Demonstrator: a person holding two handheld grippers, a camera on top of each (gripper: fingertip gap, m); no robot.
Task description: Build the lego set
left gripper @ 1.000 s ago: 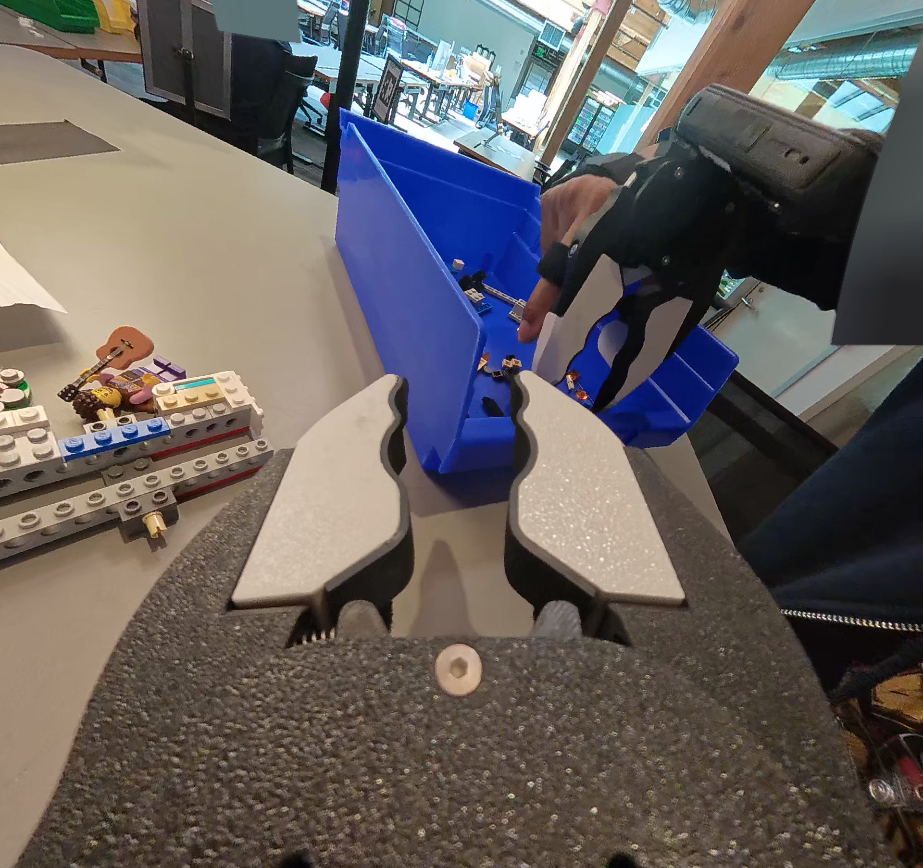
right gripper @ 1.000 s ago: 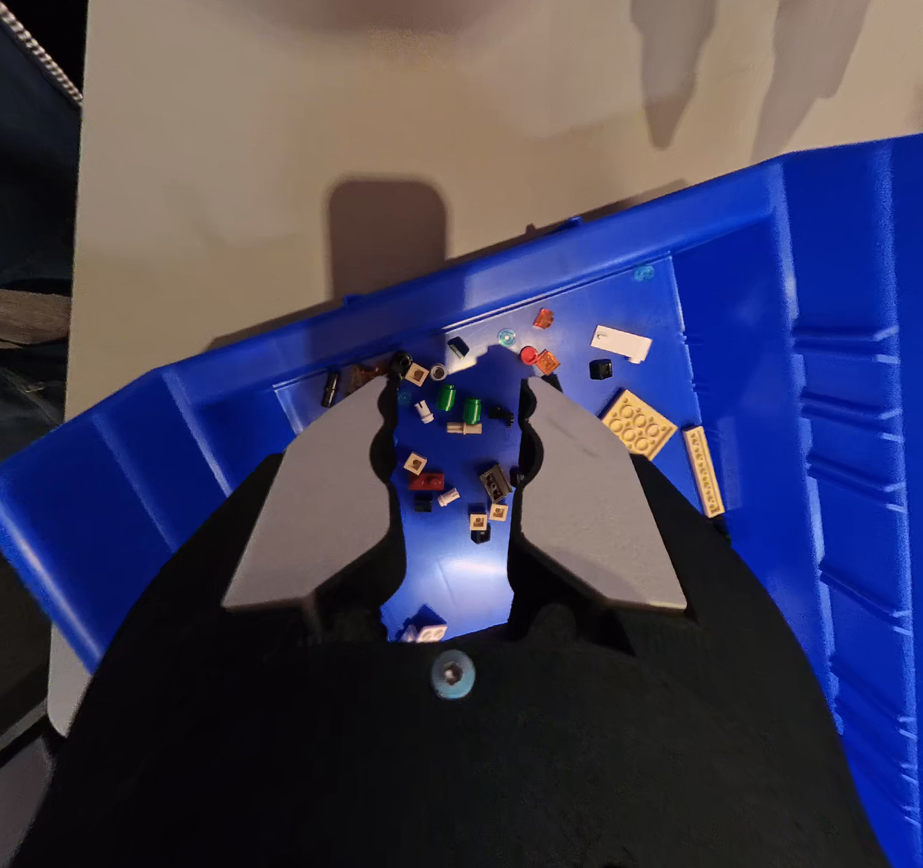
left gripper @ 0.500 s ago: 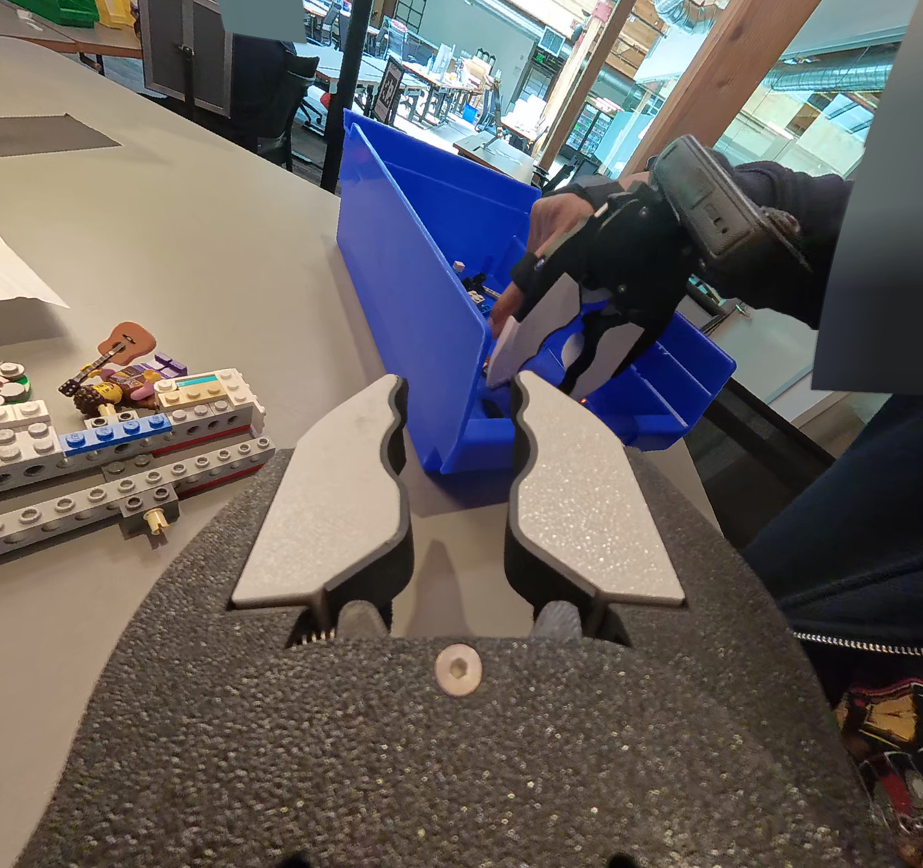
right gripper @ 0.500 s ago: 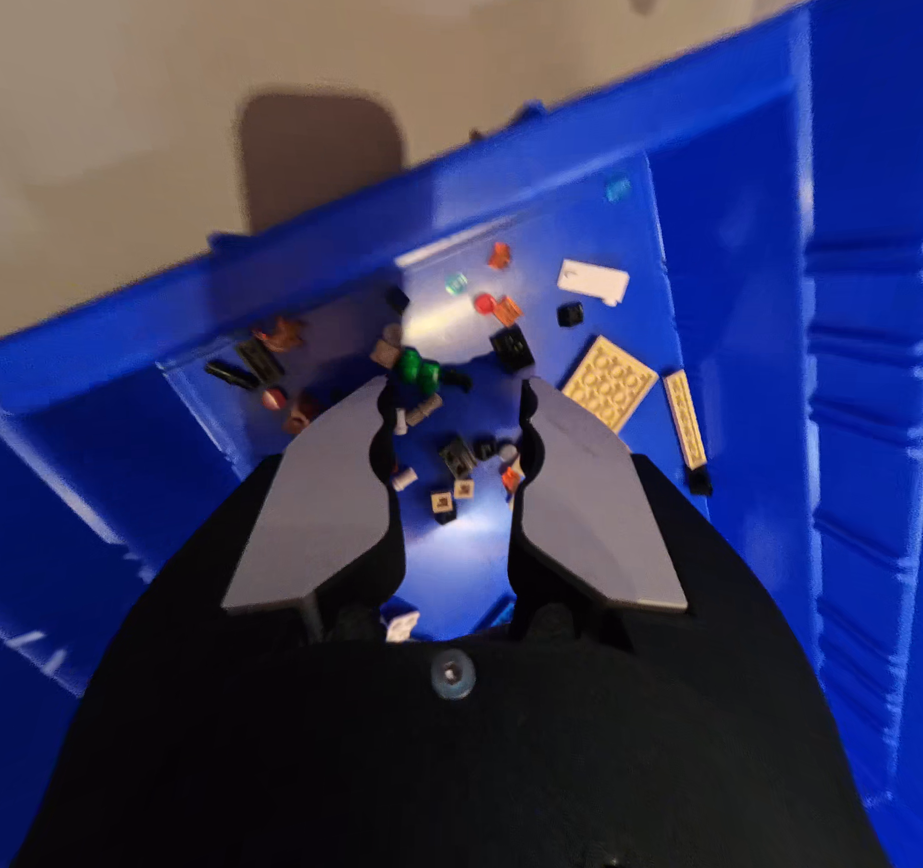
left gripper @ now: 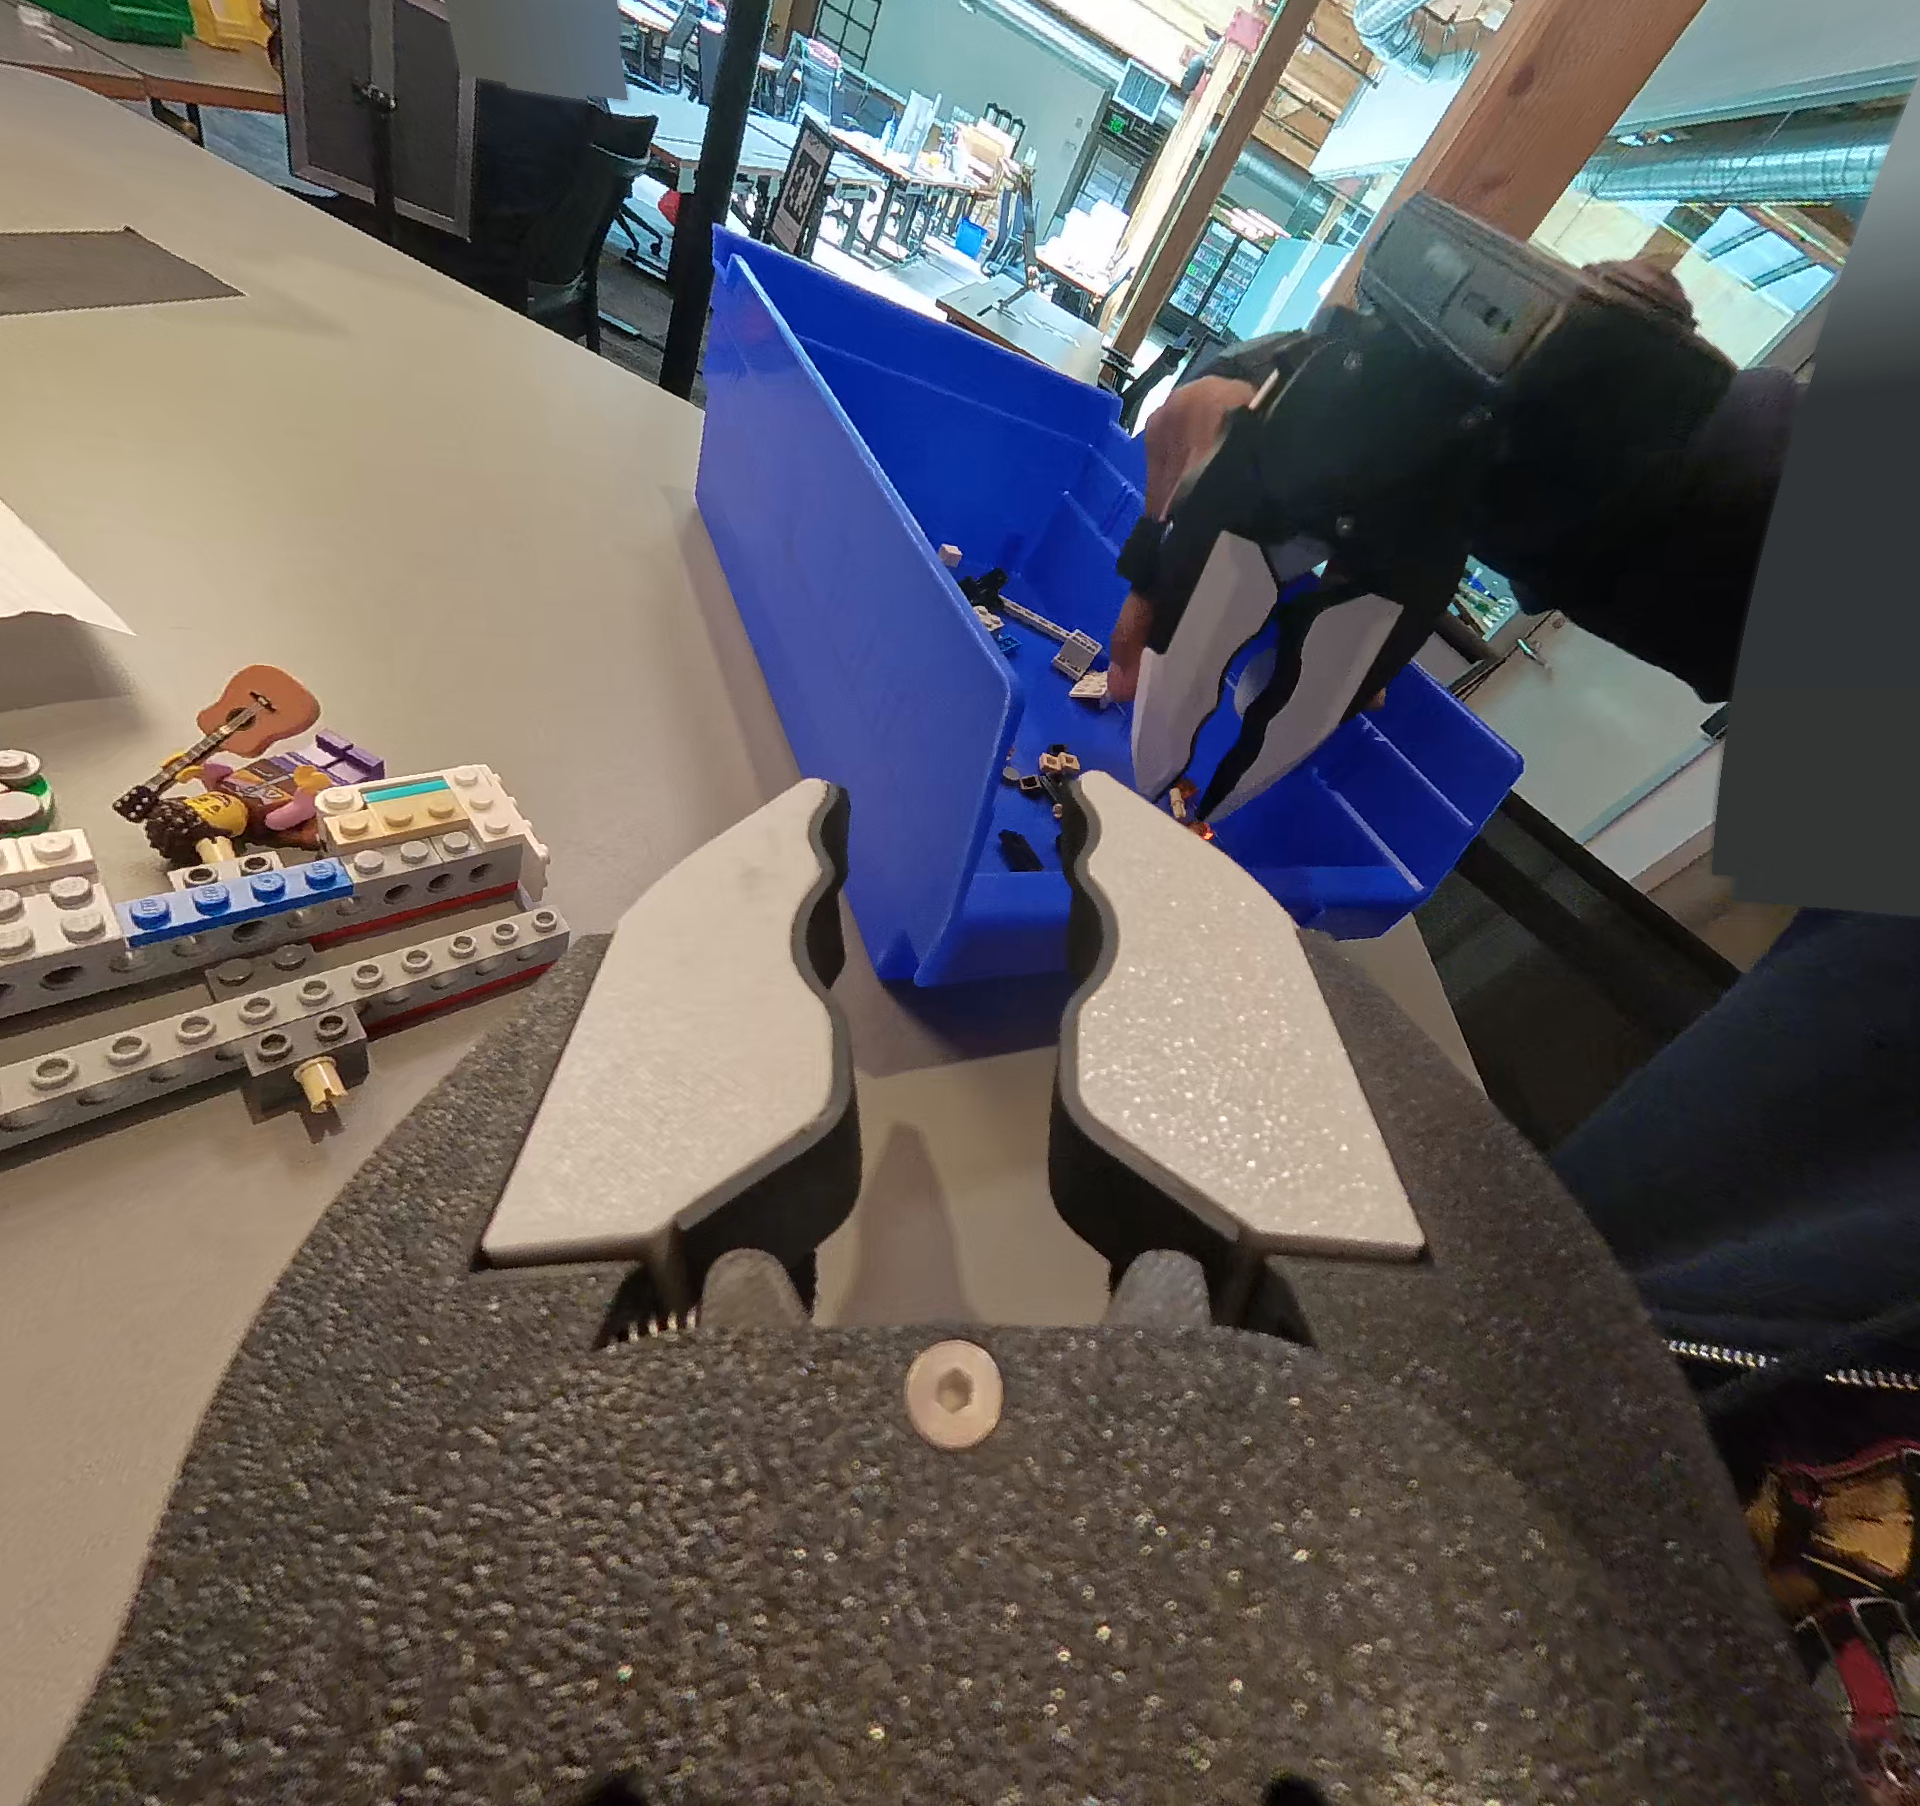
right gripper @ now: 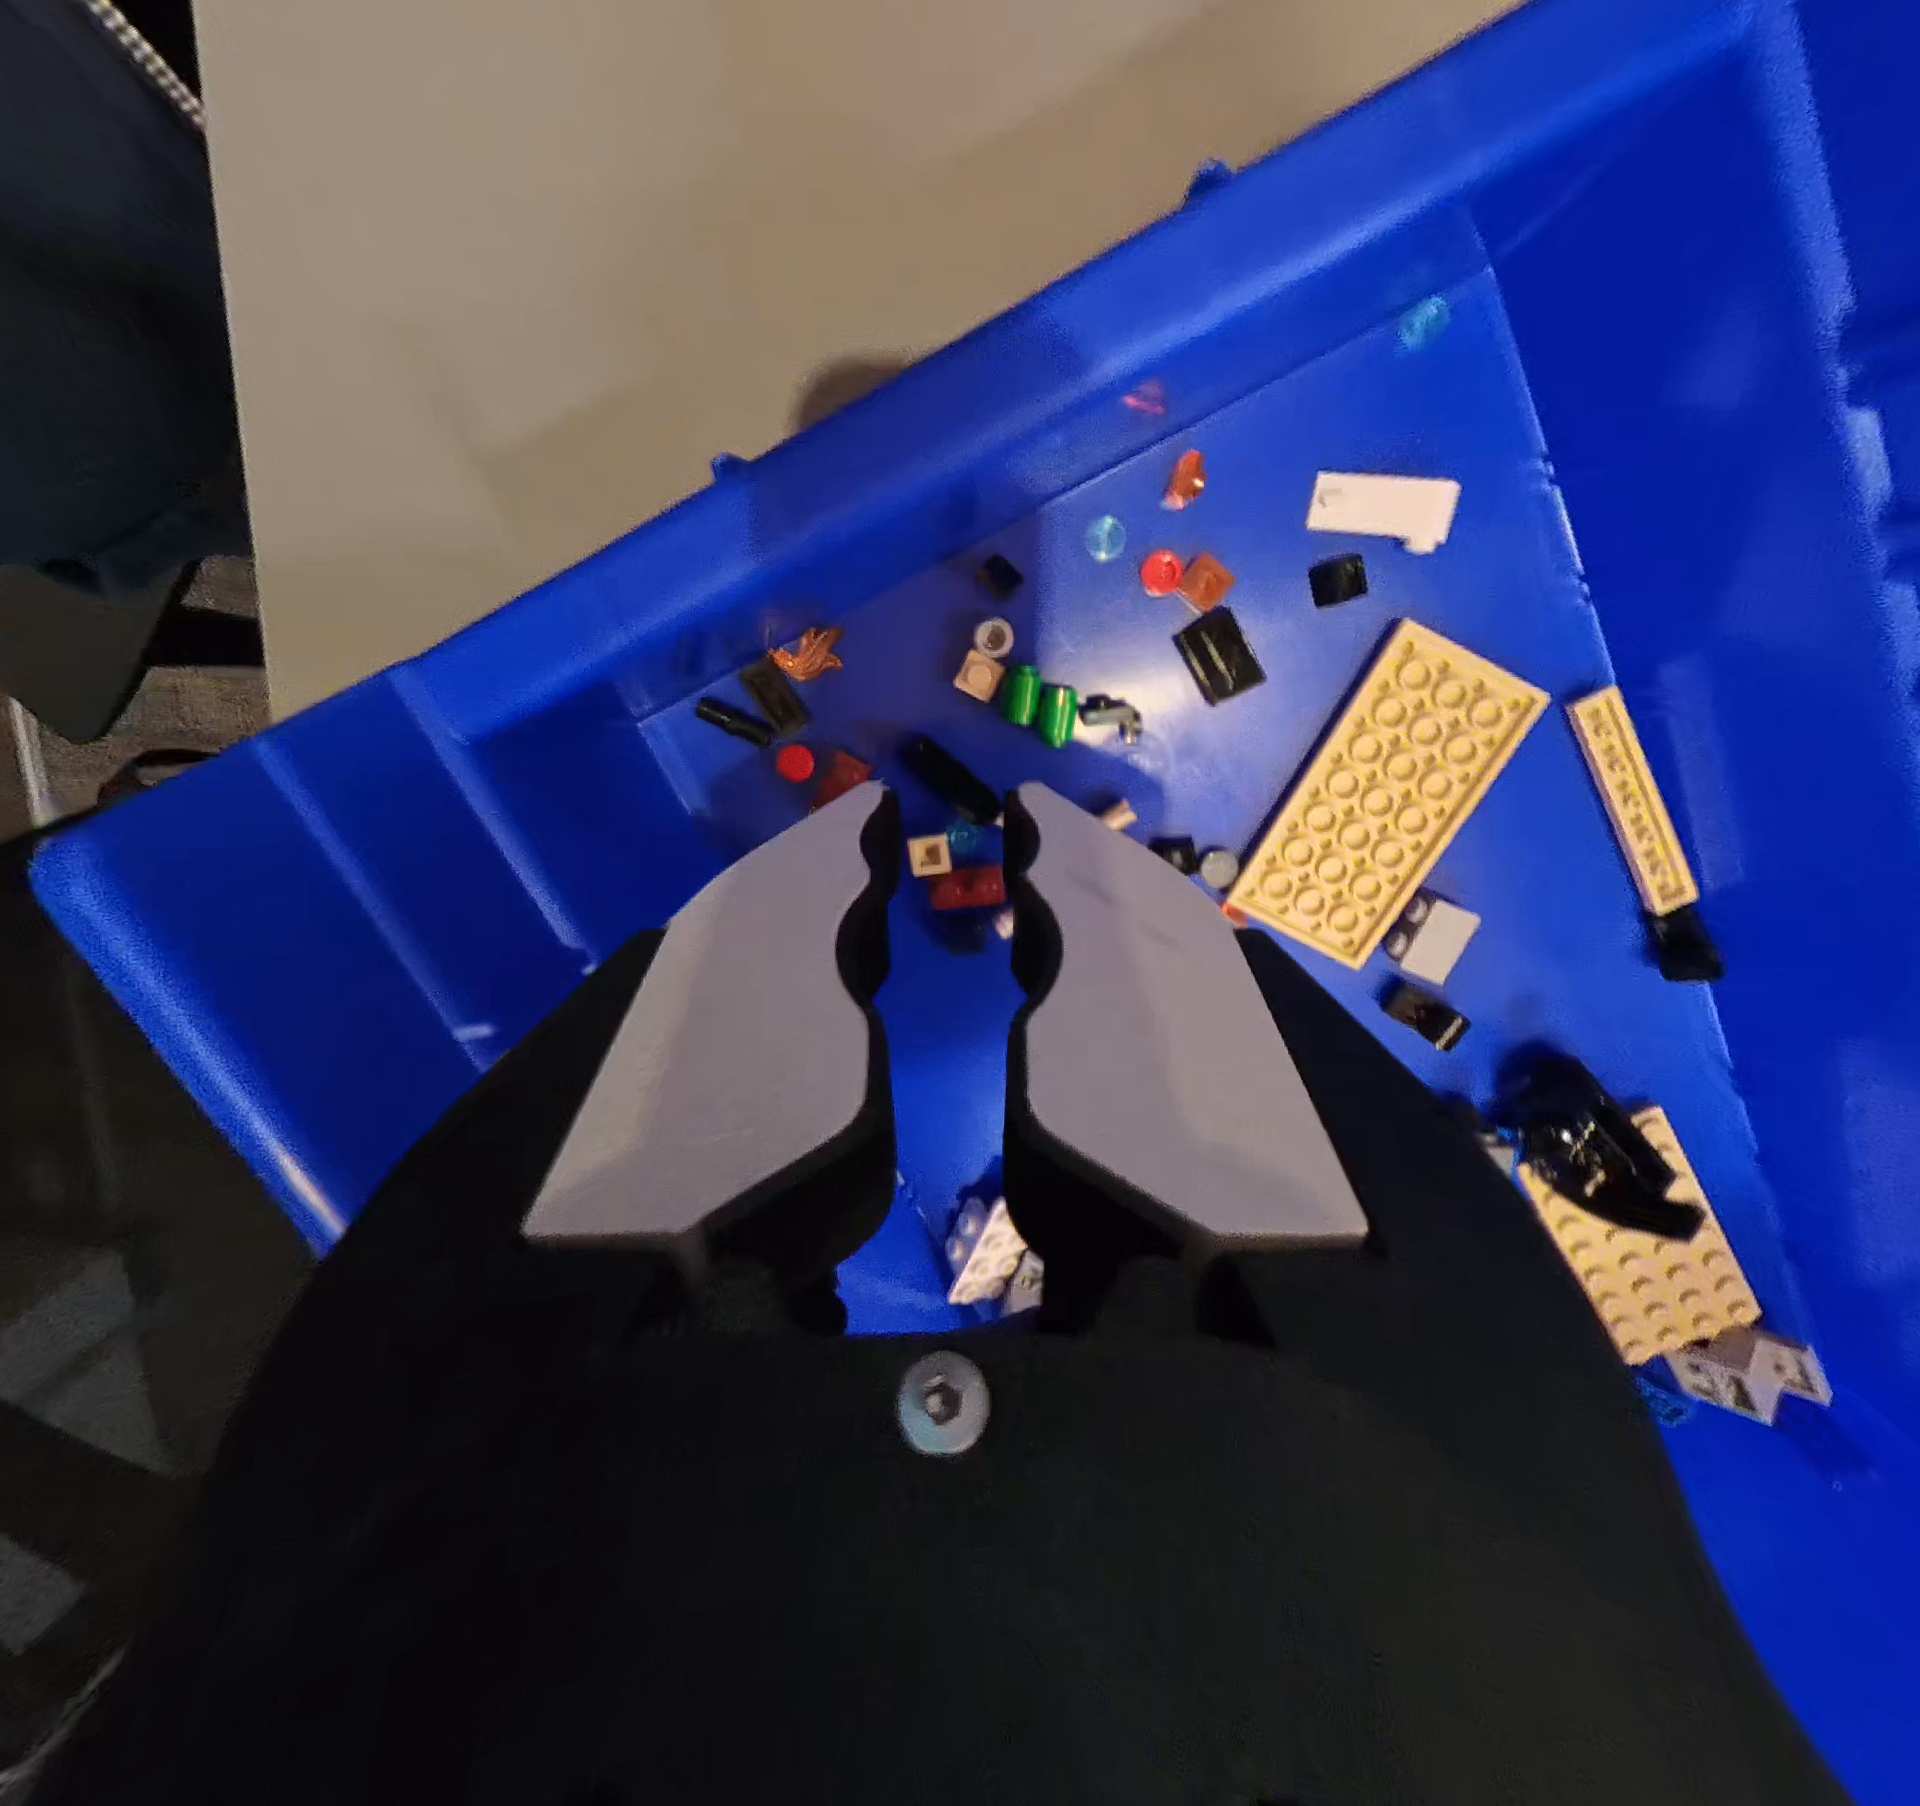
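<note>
**Two grippers at a blue parts bin on a grey table**

A grey table (left gripper: 395, 468) fills the left of the left wrist view, with an open workshop of desks and timber posts across the top of the frame. A blue bin (left gripper: 862, 634) stands at centre, running toward the upper right, its floor scattered with small building-toy pieces.

The left gripper (left gripper: 951, 806) sits low at the centre of its view, fingers spread apart with nothing between them but the near end of the bin beyond. At the left edge lies a brick assembly (left gripper: 260, 925) of grey, blue and white pieces, with a toy figure holding a guitar (left gripper: 249, 717) just above it.

The right gripper (right gripper: 943, 806) reaches down into the bin from the right of the left wrist view, a hand (left gripper: 1174, 447) behind it. In its own view the fingers stand narrowly apart, pressing on nothing. Seen through the gap, on the bin floor, lie a small tan square tile (right gripper: 928, 854) and a dark red plate (right gripper: 968, 889). Two green cylinders (right gripper: 1039, 702) lie above the tips, a large cream studded plate (right gripper: 1382, 790) to the right, and a white tile (right gripper: 1382, 509) in the upper right.
</note>
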